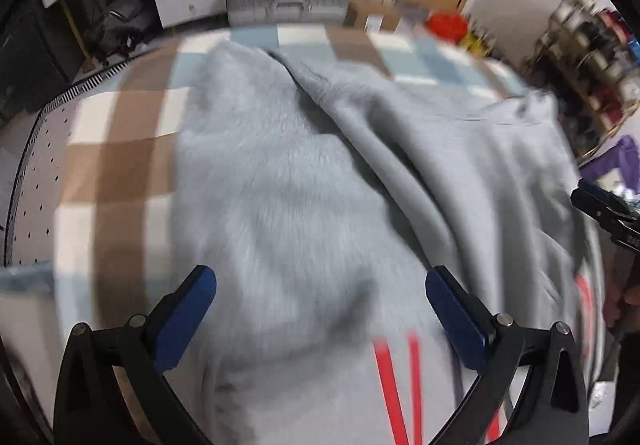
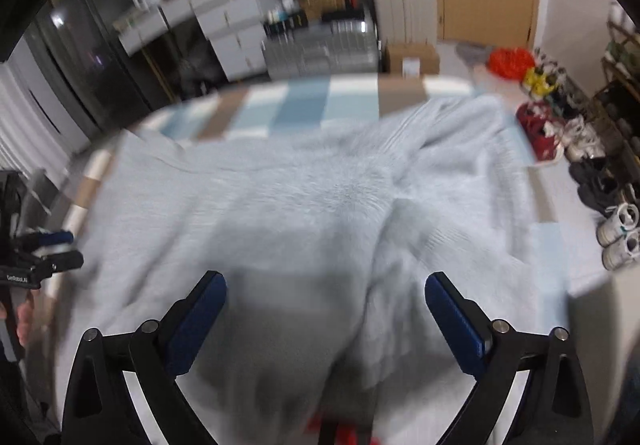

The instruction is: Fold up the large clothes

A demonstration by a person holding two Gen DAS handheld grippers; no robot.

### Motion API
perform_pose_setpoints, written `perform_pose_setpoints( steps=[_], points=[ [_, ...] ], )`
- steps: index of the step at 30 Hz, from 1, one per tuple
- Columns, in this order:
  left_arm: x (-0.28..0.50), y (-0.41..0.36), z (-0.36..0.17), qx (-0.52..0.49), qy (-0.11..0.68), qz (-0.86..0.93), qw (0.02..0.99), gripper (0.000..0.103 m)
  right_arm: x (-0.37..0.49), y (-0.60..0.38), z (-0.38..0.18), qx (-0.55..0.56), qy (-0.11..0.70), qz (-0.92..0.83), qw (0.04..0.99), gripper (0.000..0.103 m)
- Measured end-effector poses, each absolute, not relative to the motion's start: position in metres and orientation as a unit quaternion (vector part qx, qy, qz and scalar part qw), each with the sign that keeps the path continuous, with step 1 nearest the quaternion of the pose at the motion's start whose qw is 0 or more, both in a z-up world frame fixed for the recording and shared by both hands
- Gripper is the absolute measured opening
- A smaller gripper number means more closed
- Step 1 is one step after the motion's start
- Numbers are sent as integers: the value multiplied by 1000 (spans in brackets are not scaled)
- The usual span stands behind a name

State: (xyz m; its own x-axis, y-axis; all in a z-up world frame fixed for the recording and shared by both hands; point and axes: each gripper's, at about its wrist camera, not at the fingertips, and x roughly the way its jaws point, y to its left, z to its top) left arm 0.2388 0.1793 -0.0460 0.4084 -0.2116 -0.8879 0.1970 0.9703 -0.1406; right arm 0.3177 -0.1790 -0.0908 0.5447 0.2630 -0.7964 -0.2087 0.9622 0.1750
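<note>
Both jaws gape, empty — left gripper (image 1: 320,285), right gripper (image 2: 326,287); the grey garment's (image 1: 280,173) ridge toward one o'clock, seemingly loose, may slump.

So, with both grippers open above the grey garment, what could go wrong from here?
1. The garment is bunched, with a deep fold running through it; folding now would likely lock the wrinkles in.
2. The left gripper and right gripper hang open over thick fleece, so a pinch may catch several layers at once.
3. The garment's right edge lies near the bed edge beside the shoes; a pull could drag it off.
</note>
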Motion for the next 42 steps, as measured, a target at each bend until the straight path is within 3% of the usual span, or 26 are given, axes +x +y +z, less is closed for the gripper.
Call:
perform_pose_setpoints(
  steps=[8,16,25,29,33,38,42],
  points=[
    [116,192,1,-16,451,-118,884,102,140,-172,-20,62,317,210,923,103],
    [54,207,-1,-26,427,-95,899,102,7,-168,-15,85,175,251,948,103],
    [18,251,-39,-103,491,-81,861,102,-3,-202,-22,185,193,258,929,103],
    [18,266,-52,-156,522,-91,834,102,3,-206,-32,182,228,245,925,103],
    [7,264,-59,-135,517,-75,842,102,13,-214,-45,195,256,243,915,103],
    [-13,266,-98,-228,565,-90,788,102,17,-220,-54,186,272,241,913,103],
    [-15,257,-113,-213,574,-62,788,102,17,-219,-56,183,278,243,911,103]
  ],
)
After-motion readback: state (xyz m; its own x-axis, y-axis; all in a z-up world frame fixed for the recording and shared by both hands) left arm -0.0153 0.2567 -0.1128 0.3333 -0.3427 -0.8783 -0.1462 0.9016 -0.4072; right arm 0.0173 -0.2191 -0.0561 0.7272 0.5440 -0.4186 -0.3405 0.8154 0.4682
